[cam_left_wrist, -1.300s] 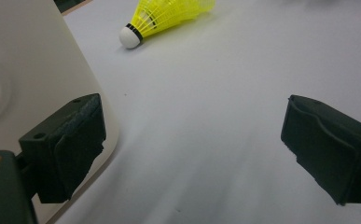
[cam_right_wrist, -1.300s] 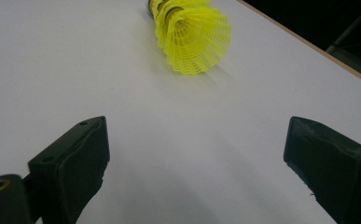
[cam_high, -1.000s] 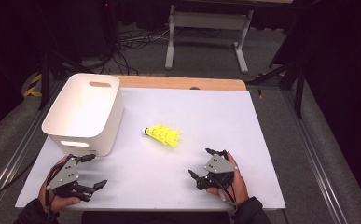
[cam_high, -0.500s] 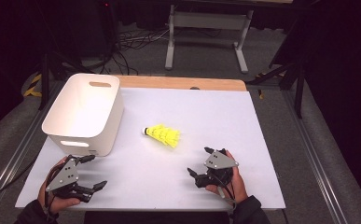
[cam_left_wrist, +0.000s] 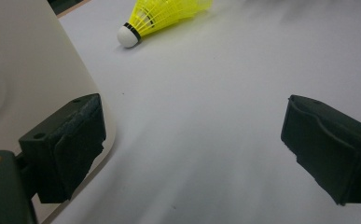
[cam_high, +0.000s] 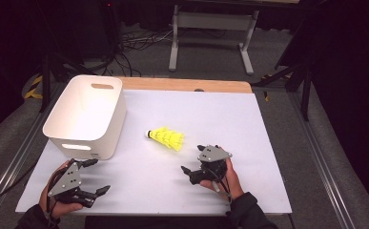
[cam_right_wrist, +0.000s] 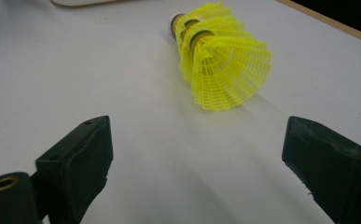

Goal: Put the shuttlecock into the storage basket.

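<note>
Shuttlecocks (cam_high: 165, 139), yellow ones nested into a short stack, lay on their side on the white table sheet (cam_high: 268, 143), just right of the white plastic bin (cam_high: 84, 117) and clear of it. In the right gripper view the stack (cam_right_wrist: 220, 70) sat ahead of the two black jaws, which stood wide apart with nothing between them. The right gripper (cam_high: 191, 172) rested low on the sheet, near the flared skirts and a little to the person's side of them. The left gripper (cam_high: 96, 176) sat at the near left corner by the bin's front wall, its jaws likewise spread and empty, with the stack (cam_left_wrist: 166, 16) well apart from it.

The step in hand looked like the right gripper's approach to pick the stack up. To do it well, the jaws probably ought to straddle the stack across its width, closing near the corks or the firm collar rather than on the soft mesh skirt, which would likely crush or spring away. A gentle close would suit so light a thing.

In the high view the stack's long axis ran diagonally: the white cork pointed up and left toward the bin, the open skirts down and right toward the right gripper
</note>
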Available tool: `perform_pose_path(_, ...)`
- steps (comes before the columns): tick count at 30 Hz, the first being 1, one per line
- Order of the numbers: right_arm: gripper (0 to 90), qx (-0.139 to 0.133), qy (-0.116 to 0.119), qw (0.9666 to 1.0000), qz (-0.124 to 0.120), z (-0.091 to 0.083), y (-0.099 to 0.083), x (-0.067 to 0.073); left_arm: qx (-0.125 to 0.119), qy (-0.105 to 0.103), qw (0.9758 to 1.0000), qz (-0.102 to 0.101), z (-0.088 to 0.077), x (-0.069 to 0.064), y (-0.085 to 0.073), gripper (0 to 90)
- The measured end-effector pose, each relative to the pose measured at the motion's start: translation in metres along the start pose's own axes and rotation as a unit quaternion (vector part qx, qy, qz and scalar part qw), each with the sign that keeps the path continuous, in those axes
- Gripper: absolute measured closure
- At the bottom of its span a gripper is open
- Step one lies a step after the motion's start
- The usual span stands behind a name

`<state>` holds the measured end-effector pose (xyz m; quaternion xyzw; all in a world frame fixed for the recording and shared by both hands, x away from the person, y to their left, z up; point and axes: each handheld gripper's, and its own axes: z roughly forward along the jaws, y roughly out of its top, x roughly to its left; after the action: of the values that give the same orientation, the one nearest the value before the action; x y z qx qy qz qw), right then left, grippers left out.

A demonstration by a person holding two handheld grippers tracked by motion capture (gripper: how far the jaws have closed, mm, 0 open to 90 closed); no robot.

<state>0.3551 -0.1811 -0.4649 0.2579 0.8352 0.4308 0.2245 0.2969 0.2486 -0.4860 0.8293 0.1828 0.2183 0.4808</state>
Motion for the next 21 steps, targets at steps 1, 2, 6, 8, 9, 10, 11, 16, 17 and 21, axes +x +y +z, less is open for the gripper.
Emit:
perform_pose_path(1, 10.9, 0.001, 0.006, 1.0000, 0.004, 0.004, 0.003, 0.000, 0.000, 0.000, 1.0000, 0.000, 0.000, 0.000, 0.000, 7.1)
perform_pose_path(2, 11.7, 0.001, 0.008, 1.0000, 0.003, 0.007, 0.006, 0.001, 0.000, -0.001, 1.0000, 0.001, 0.000, -0.001, 0.000, 7.2)
perform_pose_path(6, 12.1, 0.011, 0.001, 0.9999, -0.001, 0.022, 0.014, 0.005, 0.001, 0.003, 1.0000, -0.002, -0.001, 0.000, -0.001, 7.2)
perform_pose_path(8, 11.8, 0.016, 0.011, 0.9998, 0.005, 0.028, 0.018, 0.006, 0.002, 0.002, 1.0000, -0.002, -0.001, 0.000, -0.001, 7.2)
perform_pose_path(9, 11.2, 0.019, 0.018, 0.9996, 0.008, 0.031, 0.019, 0.007, 0.002, 0.002, 1.0000, -0.002, 0.000, 0.000, -0.001, 7.2)
perform_pose_path(10, 11.3, 0.020, 0.024, 0.9995, 0.011, 0.034, 0.020, 0.007, 0.002, 0.001, 1.0000, -0.004, 0.000, 0.000, -0.001, 7.2)
perform_pose_path(11, 11.5, 0.019, 0.028, 0.9994, 0.012, 0.036, 0.021, 0.007, 0.002, 0.000, 1.0000, -0.003, 0.000, 0.000, -0.001, 7.2)
perform_pose_path(16, 17.8, 0.024, 0.031, 0.9991, 0.015, 0.050, 0.025, 0.006, 0.002, 0.000, 1.0000, -0.003, 0.001, 0.000, -0.001, 7.2)
perform_pose_path(17, 19.5, 0.028, 0.027, 0.9991, 0.016, 0.053, 0.026, 0.006, 0.004, 0.002, 1.0000, -0.003, 0.001, 0.000, -0.001, 7.3)
perform_pose_path(21, 24.9, 0.035, 0.025, 0.9983, 0.039, 0.063, 0.033, 0.006, 0.009, 0.012, 0.9999, -0.002, 0.001, 0.000, -0.001, 7.6)
